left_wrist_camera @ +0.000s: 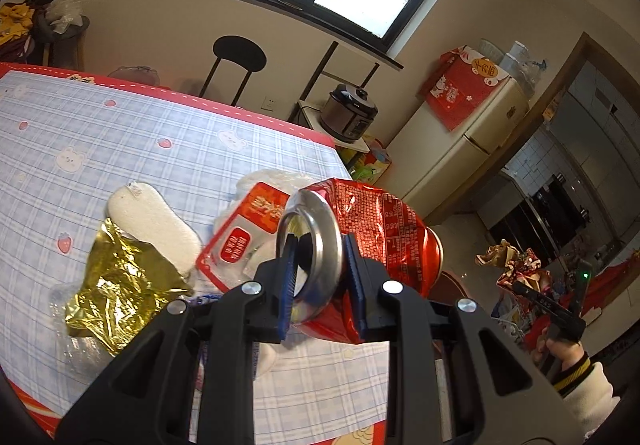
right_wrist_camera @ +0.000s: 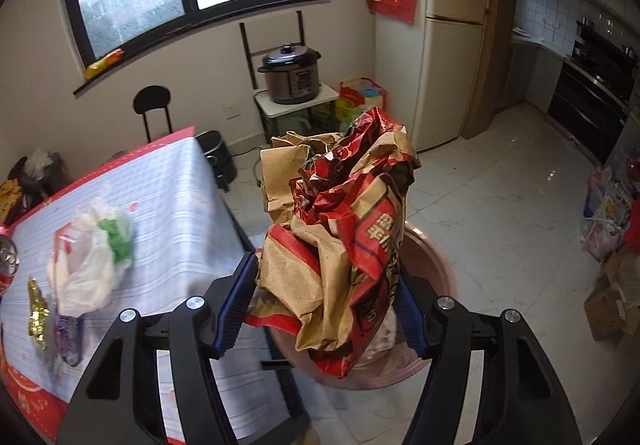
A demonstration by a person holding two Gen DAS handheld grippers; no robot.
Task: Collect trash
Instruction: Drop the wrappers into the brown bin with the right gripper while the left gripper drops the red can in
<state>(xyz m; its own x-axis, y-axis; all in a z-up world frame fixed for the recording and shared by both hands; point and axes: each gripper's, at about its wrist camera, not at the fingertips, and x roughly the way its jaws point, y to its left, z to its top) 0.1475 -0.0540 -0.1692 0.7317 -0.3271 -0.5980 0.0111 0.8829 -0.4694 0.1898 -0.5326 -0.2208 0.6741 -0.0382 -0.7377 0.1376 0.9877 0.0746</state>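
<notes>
Right hand-held gripper (right_wrist_camera: 326,305), clenched on a crumpled red-and-brown paper bag (right_wrist_camera: 344,241), hangs directly over the round bin (right_wrist_camera: 434,265) beside the desk (right_wrist_camera: 180,181), while the left hand-held gripper (left_wrist_camera: 320,277) grips a crushed red can (left_wrist_camera: 380,233) above the desk.

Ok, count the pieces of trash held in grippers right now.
2. A crushed red can sits clamped in the left gripper; a crumpled paper bag is clamped in the right gripper above a basin.

Left gripper (left_wrist_camera: 318,277) fingers clamped on the crushed can (left_wrist_camera: 372,241), lifted; right gripper (right_wrist_camera: 326,305) fingers pinching the crumpled paper bag (right_wrist_camera: 344,237), held aloft.
</notes>
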